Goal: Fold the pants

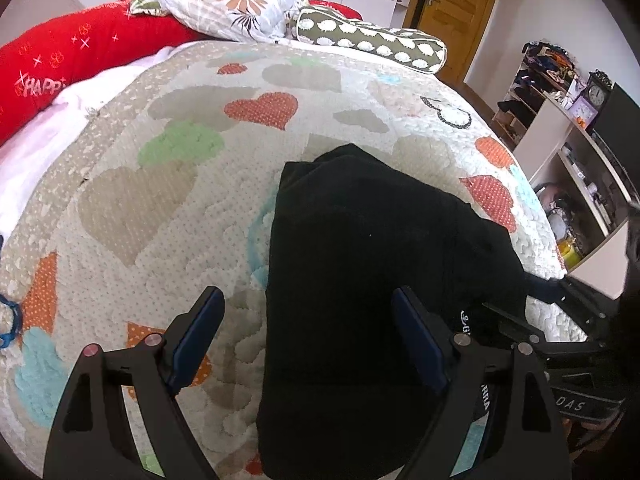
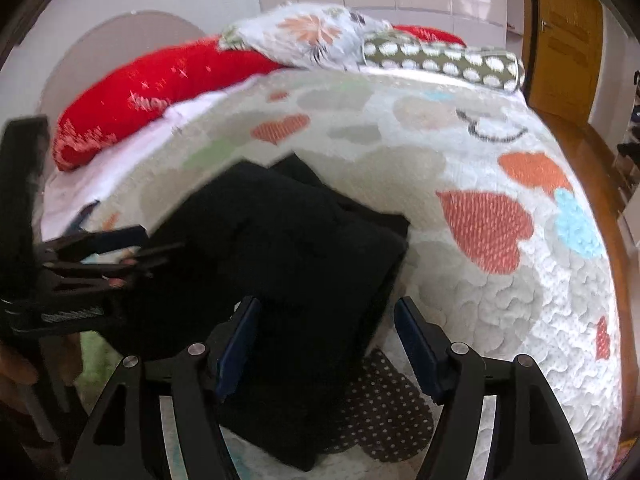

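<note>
The black pants (image 1: pixel 360 264) lie folded in a thick stack on the heart-patterned quilt (image 1: pixel 168 200). My left gripper (image 1: pixel 308 300) is open, with its jaws wide over the near left edge of the stack. In the right wrist view the pants (image 2: pixel 288 248) lie as a folded pile in the middle. My right gripper (image 2: pixel 326 312) is open over the pile's near right edge, holding nothing. The left gripper (image 2: pixel 120 248) also shows at the left of that view, beside the pile. The right gripper (image 1: pixel 560 320) shows at the right edge of the left wrist view.
A red cushion (image 1: pixel 72 56), a floral pillow (image 1: pixel 224 0) and a spotted bolster (image 1: pixel 376 40) lie at the head of the bed. A wooden door (image 1: pixel 460 4) and cluttered shelves (image 1: pixel 560 120) stand to the right. The bed's right edge drops to a wooden floor (image 2: pixel 592 152).
</note>
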`<state>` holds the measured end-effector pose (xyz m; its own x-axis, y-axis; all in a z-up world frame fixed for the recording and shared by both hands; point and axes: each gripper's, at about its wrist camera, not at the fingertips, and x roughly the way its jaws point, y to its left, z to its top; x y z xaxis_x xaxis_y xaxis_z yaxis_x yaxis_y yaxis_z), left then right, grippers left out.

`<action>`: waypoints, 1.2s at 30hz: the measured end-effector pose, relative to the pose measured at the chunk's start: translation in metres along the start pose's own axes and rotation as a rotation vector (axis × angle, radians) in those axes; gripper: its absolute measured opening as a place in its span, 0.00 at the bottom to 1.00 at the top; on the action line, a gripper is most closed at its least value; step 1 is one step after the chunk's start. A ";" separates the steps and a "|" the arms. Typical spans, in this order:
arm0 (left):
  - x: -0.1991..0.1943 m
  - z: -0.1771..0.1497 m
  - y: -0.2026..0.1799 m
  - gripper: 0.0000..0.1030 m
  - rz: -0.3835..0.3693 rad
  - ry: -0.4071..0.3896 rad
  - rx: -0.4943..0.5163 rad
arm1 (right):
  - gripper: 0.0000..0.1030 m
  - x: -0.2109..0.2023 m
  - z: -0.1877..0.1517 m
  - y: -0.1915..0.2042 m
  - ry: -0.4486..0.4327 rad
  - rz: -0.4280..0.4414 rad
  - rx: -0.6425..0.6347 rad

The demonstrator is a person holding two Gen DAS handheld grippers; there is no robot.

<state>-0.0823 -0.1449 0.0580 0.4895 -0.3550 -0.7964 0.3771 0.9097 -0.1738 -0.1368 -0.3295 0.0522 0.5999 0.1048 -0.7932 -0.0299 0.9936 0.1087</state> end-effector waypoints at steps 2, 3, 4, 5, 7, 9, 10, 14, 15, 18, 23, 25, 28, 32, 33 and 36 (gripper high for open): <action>0.000 0.001 0.003 0.84 -0.018 0.008 -0.008 | 0.71 -0.002 -0.002 -0.007 -0.003 0.033 0.041; 0.000 0.001 0.004 0.84 -0.026 0.012 -0.012 | 0.73 -0.004 -0.003 -0.010 -0.009 0.040 0.053; 0.000 0.002 0.005 0.84 -0.034 0.014 -0.015 | 0.75 -0.005 -0.003 -0.013 -0.013 0.042 0.060; -0.001 0.003 0.006 0.84 -0.039 0.015 -0.016 | 0.76 -0.006 -0.004 -0.015 -0.013 0.045 0.063; -0.002 0.002 0.007 0.84 -0.050 0.017 -0.011 | 0.76 -0.007 -0.004 -0.017 -0.009 0.060 0.067; -0.005 0.002 0.011 0.84 -0.082 0.018 -0.010 | 0.78 -0.009 -0.006 -0.019 -0.011 0.070 0.078; -0.005 0.002 0.013 0.84 -0.101 0.020 -0.015 | 0.80 -0.009 -0.006 -0.020 -0.012 0.077 0.085; -0.001 0.004 0.030 0.84 -0.176 0.051 -0.075 | 0.80 -0.007 -0.010 -0.030 -0.009 0.132 0.134; 0.001 0.004 0.033 0.84 -0.195 0.058 -0.091 | 0.81 -0.005 -0.011 -0.033 -0.006 0.149 0.149; 0.007 0.004 0.044 0.87 -0.264 0.076 -0.145 | 0.82 0.000 -0.013 -0.039 -0.006 0.209 0.174; 0.026 0.002 0.042 0.95 -0.319 0.105 -0.168 | 0.90 0.016 -0.012 -0.044 -0.043 0.303 0.206; 0.029 0.004 0.035 1.00 -0.330 0.093 -0.150 | 0.91 0.020 -0.010 -0.044 -0.064 0.343 0.221; 0.032 0.005 0.028 1.00 -0.311 0.097 -0.111 | 0.90 0.026 -0.005 -0.041 -0.072 0.390 0.236; 0.027 0.005 0.021 0.64 -0.320 0.094 -0.066 | 0.48 0.031 -0.001 -0.030 -0.055 0.360 0.211; 0.025 0.006 0.020 0.60 -0.334 0.097 -0.065 | 0.44 0.029 -0.001 -0.032 -0.061 0.369 0.226; 0.011 0.010 0.015 0.46 -0.319 0.070 -0.022 | 0.33 0.018 0.002 -0.036 -0.087 0.430 0.268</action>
<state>-0.0632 -0.1375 0.0526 0.2935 -0.6080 -0.7377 0.4853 0.7596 -0.4330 -0.1236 -0.3636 0.0348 0.6428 0.4870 -0.5913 -0.0899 0.8145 0.5731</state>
